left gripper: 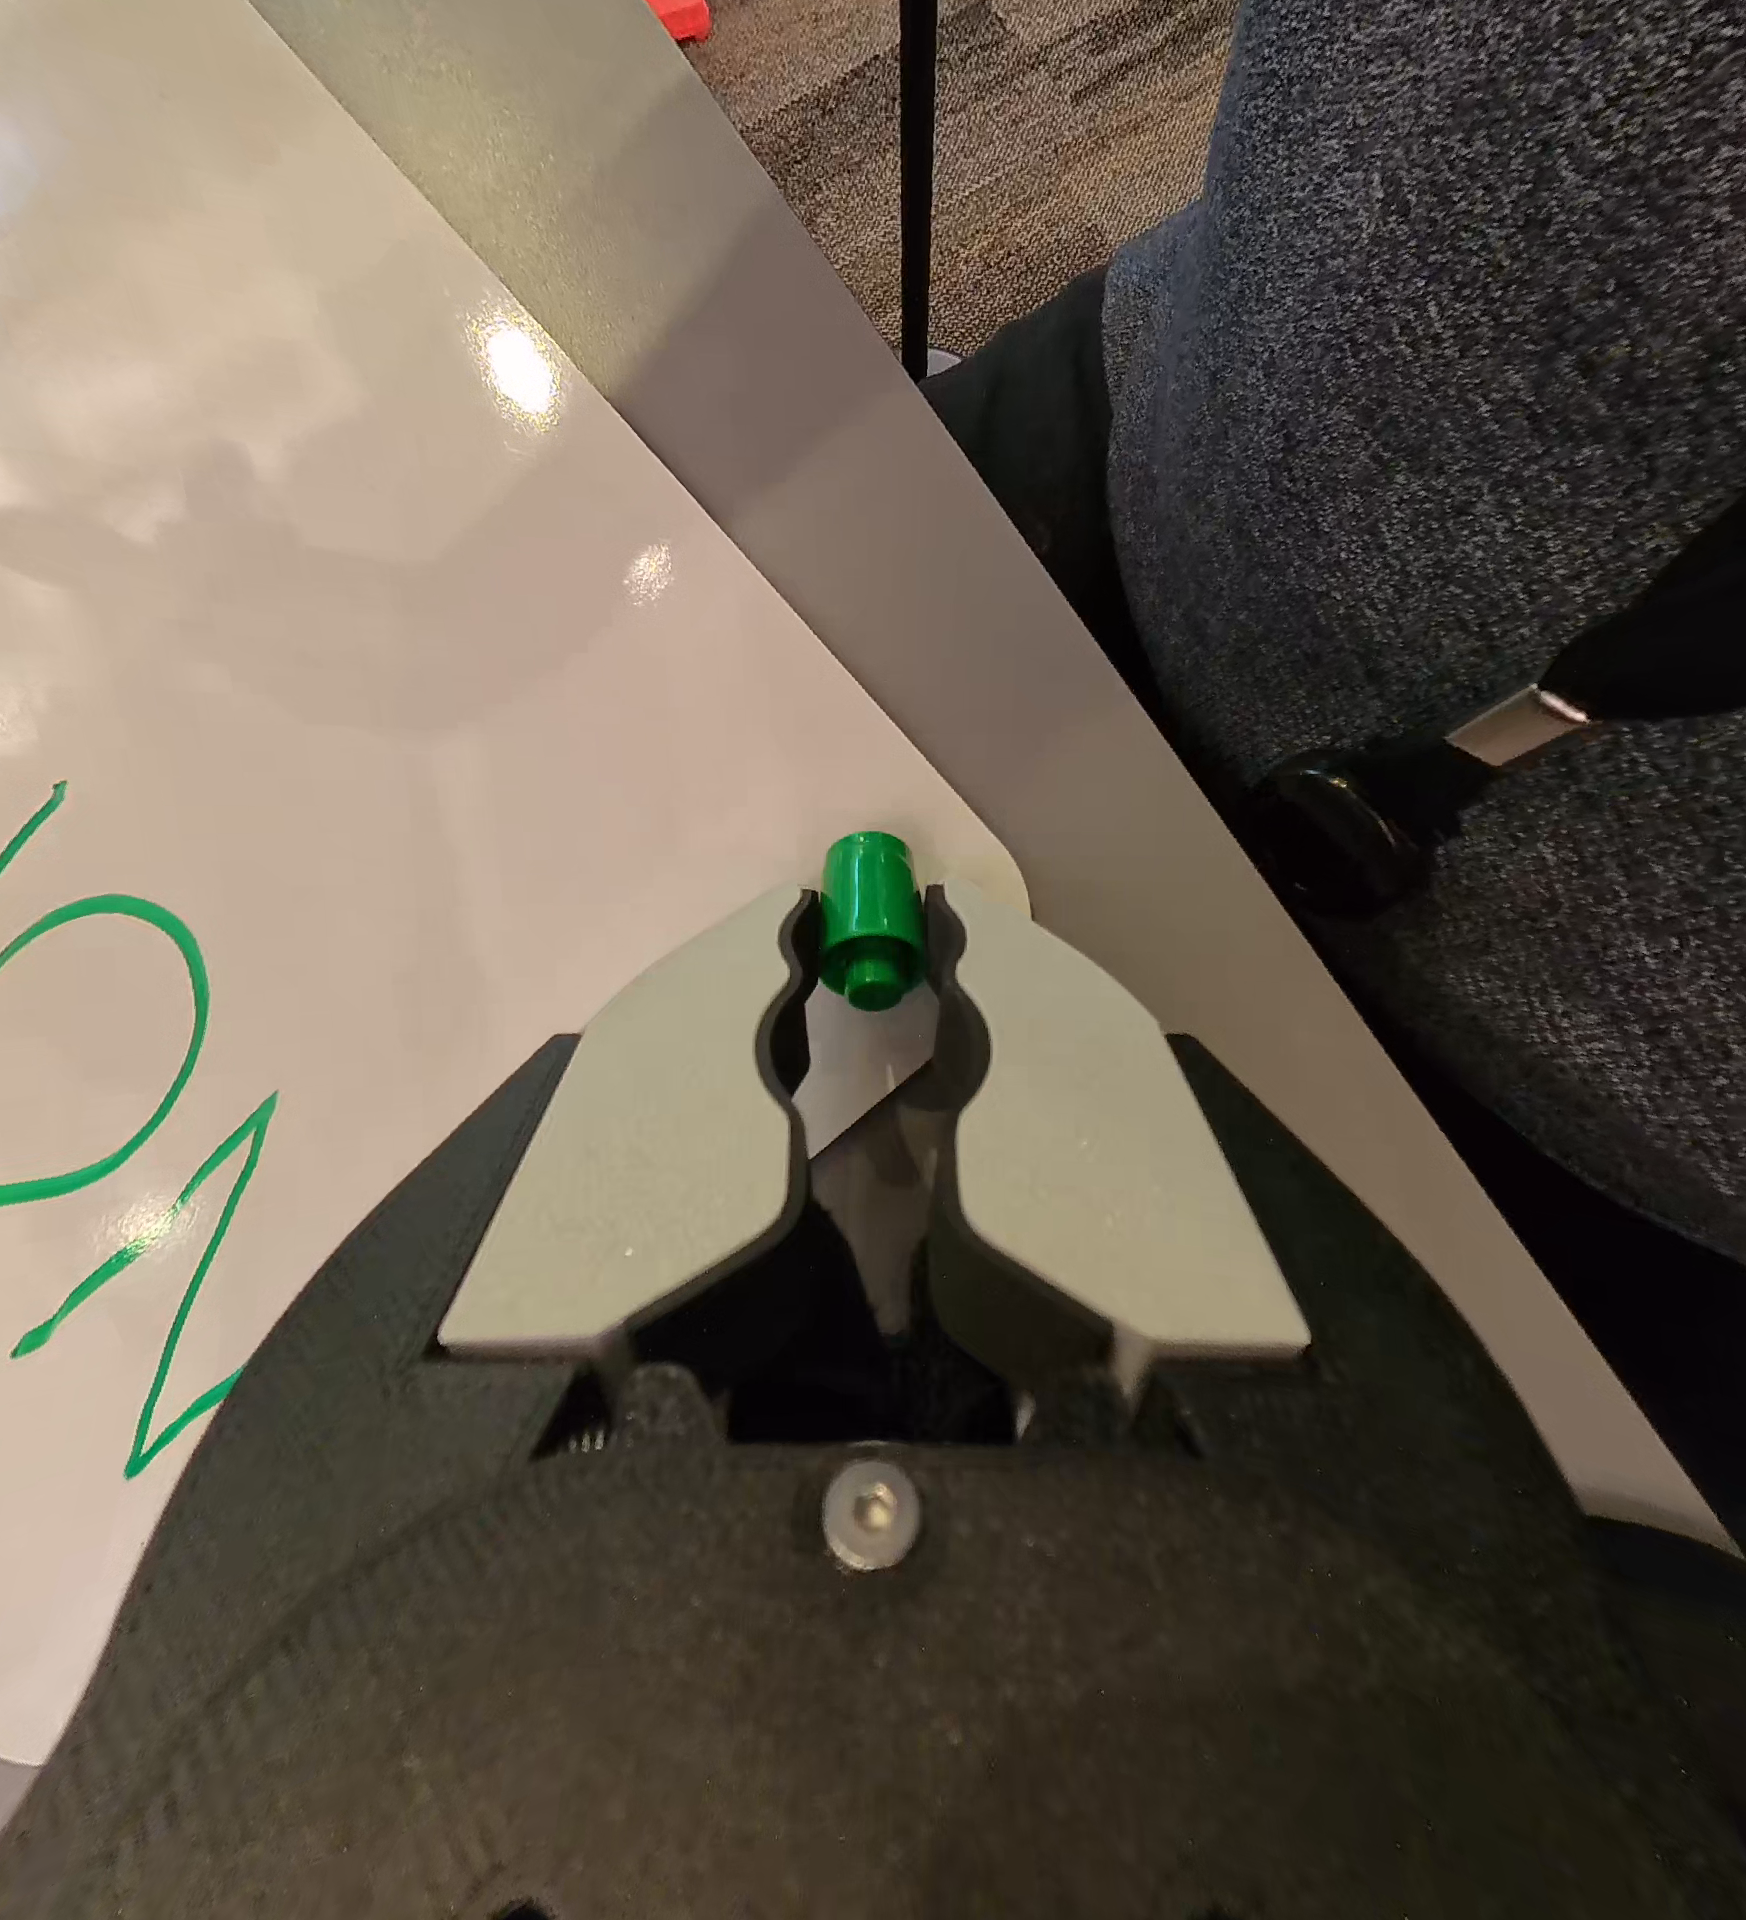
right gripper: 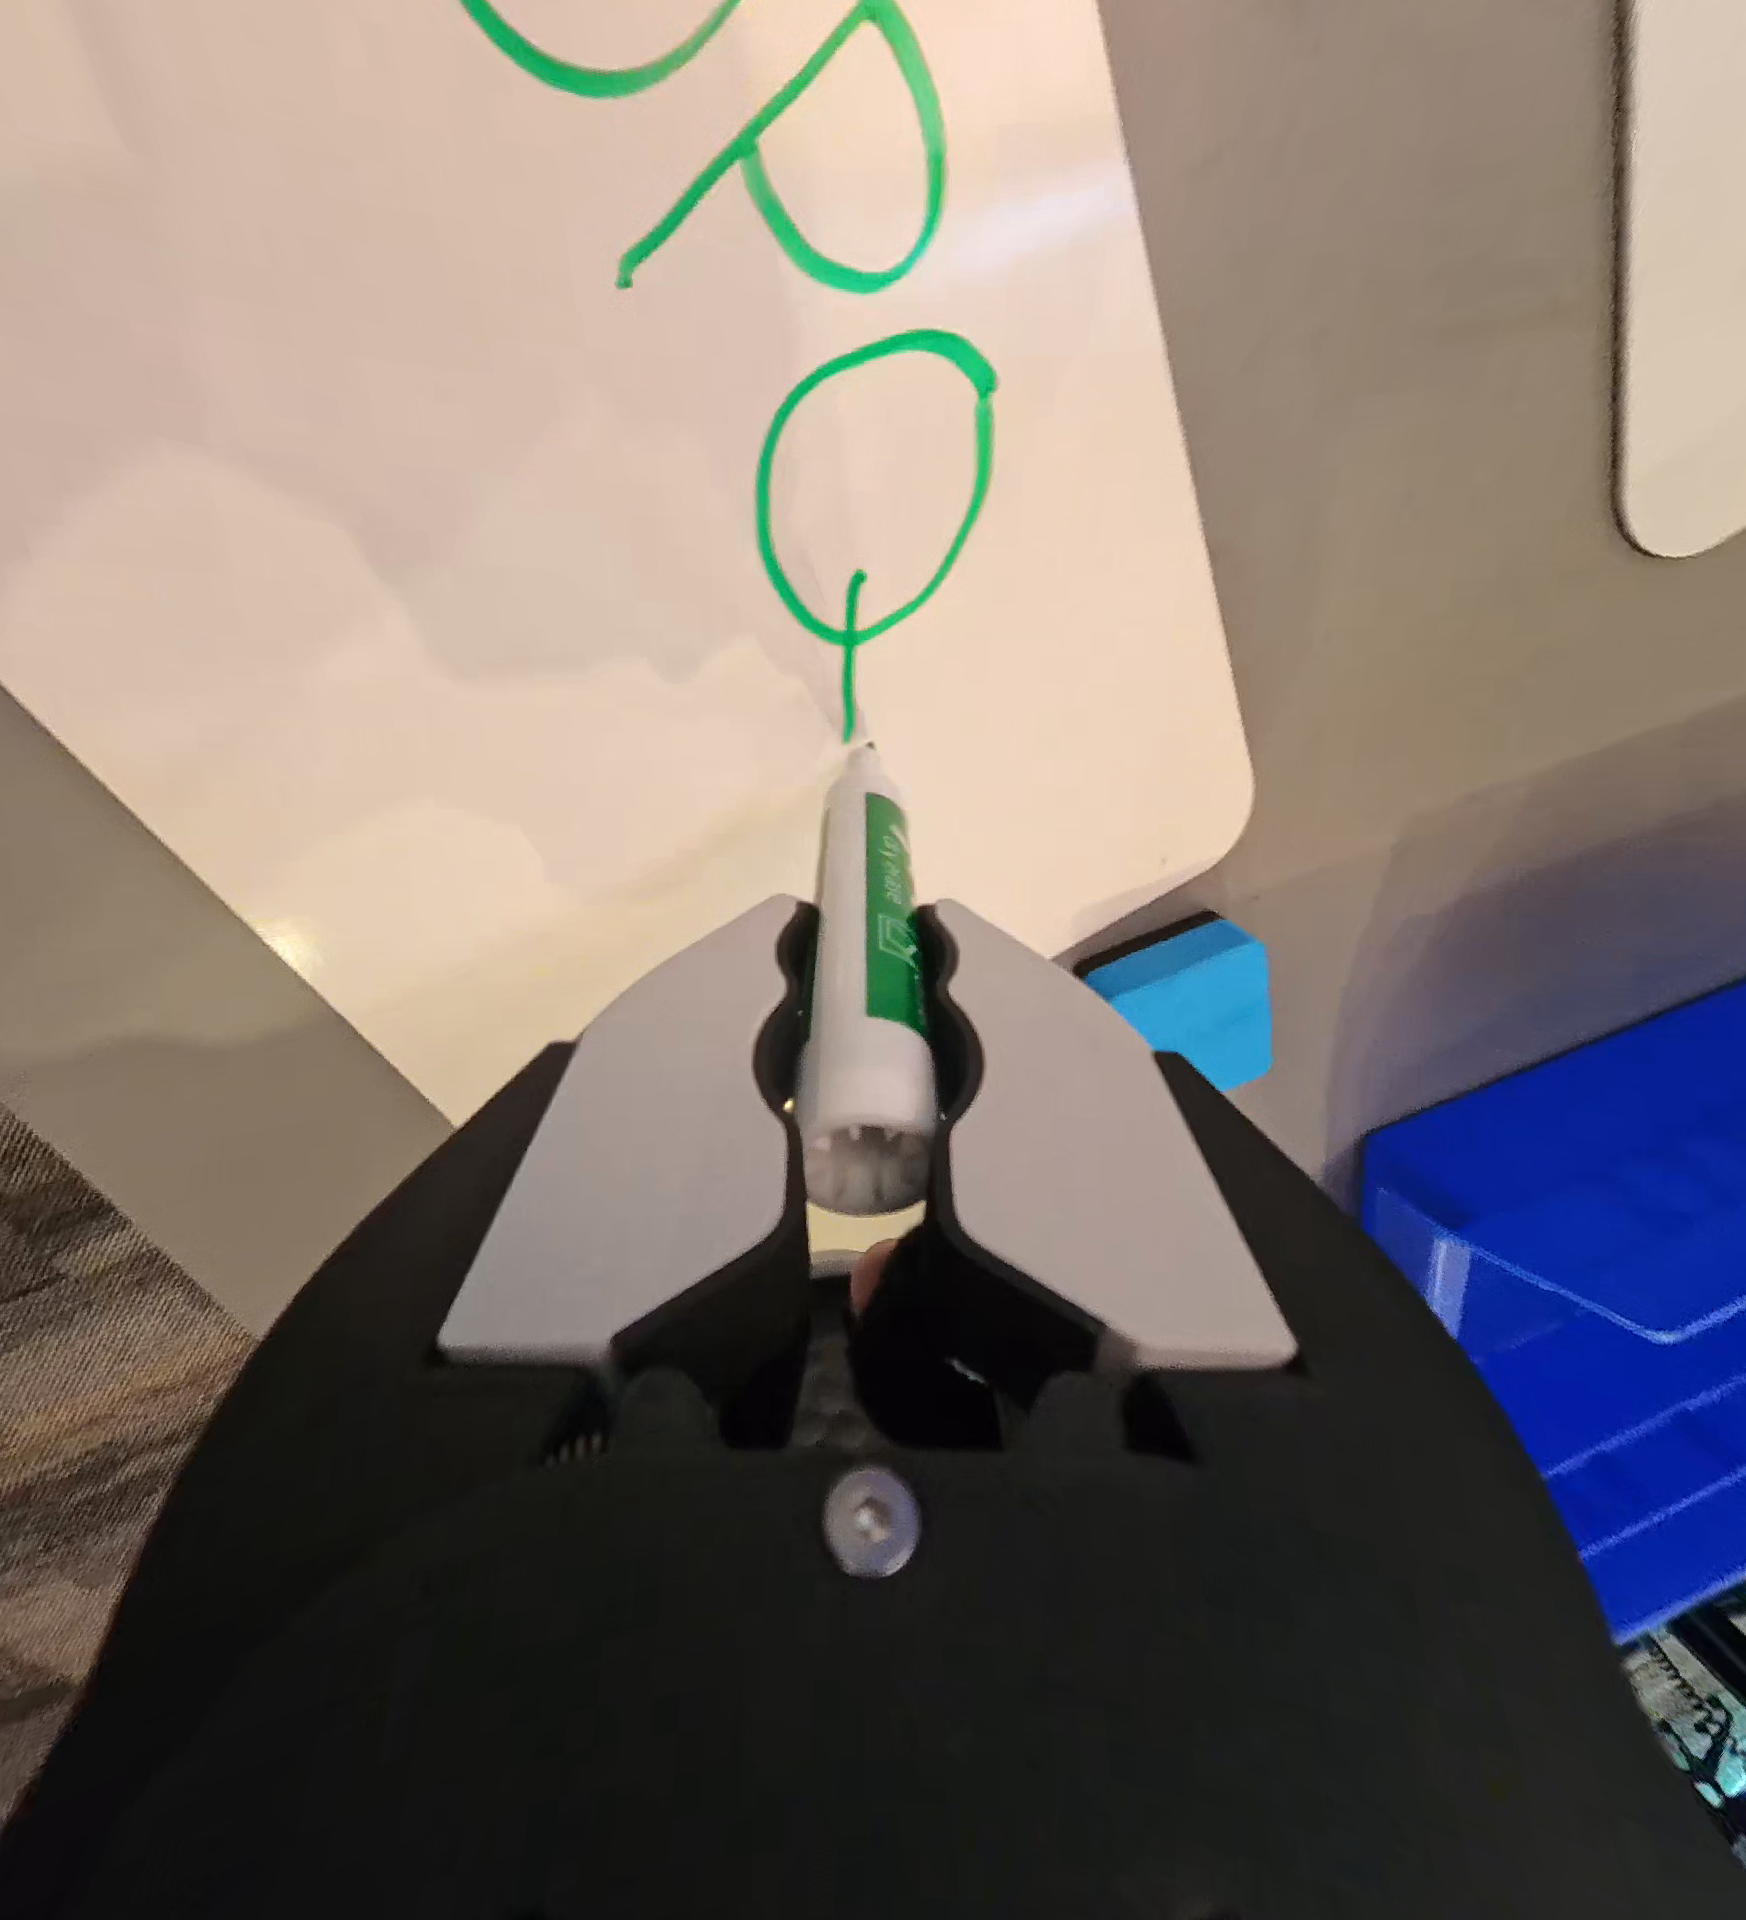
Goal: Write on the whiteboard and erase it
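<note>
The whiteboard (right gripper: 433, 520) is laid flat on a grey table (left gripper: 952, 520), its glossy surface marked with green writing (right gripper: 874, 488) in large loops and strokes; the same writing (left gripper: 69, 1049) is seen at the left edge of the left wrist view. A marker (right gripper: 864, 997), white with a green label, is gripped in the right gripper (right gripper: 867, 925): the jaws are closed to a narrow gap, and the barrel is pressed on both sides by the dark inner pads, its open rear end pointing back towards the camera. The marker is angled down and forwards, and its tip is set on the board at the near end of a thin green stroke that runs up into a closed loop. A green cap (left gripper: 864, 914) is held in the left gripper (left gripper: 867, 914), pinched between the two fingertips with the jaws likewise drawn close, the pads touching it on either side; its narrow stub faces the camera. This gripper is held over the near rounded corner of the board, just beside the table edge. A blue eraser (right gripper: 1196, 997) with a dark underside is seen on the table just off the board's corner, to the right of the right gripper, and a blue bin (right gripper: 1627, 1299) lies farther right. A person's grey sleeve (left gripper: 1471, 416) and a black watch (left gripper: 1336, 831) are seen beyond the table edge in the left wrist view, above patterned carpet (left gripper: 900, 156).
</note>
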`<state>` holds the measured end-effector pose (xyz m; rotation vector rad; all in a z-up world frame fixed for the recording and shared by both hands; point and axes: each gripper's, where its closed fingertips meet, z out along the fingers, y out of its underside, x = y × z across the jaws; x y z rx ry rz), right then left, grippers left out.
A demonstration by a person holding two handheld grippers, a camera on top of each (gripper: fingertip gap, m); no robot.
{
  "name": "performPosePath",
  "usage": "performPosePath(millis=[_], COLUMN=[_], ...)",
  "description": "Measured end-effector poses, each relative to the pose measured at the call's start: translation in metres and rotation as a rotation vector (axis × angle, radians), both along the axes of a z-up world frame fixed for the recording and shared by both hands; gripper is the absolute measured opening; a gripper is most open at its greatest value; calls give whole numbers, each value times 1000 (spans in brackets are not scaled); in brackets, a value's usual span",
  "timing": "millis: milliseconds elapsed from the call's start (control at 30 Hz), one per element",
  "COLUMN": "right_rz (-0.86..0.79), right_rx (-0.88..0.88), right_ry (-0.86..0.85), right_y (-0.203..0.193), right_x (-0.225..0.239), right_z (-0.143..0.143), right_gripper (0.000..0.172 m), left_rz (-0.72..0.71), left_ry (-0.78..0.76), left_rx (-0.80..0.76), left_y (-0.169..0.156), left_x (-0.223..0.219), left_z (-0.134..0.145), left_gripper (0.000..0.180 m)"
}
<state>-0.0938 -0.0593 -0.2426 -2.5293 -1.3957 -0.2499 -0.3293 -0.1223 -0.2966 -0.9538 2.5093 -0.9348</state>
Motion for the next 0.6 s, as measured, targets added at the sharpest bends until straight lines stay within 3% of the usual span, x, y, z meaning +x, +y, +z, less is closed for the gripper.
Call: performPosePath(millis=[133,367,600], right_rz=[-14,-10,-3], right_rx=[53,79,51], right_ry=[29,17,9], right_y=[16,49,53], right_x=[2,8,9], right_z=[10,3,-5], right_gripper=[20,20,20], left_rz=[0,1,0], left_ry=[0,0,0], left_rx=[1,1,-2], left_y=[0,1,1], left_x=[0,0,0], left_z=[0,0,0], left_gripper=[20,20,20])
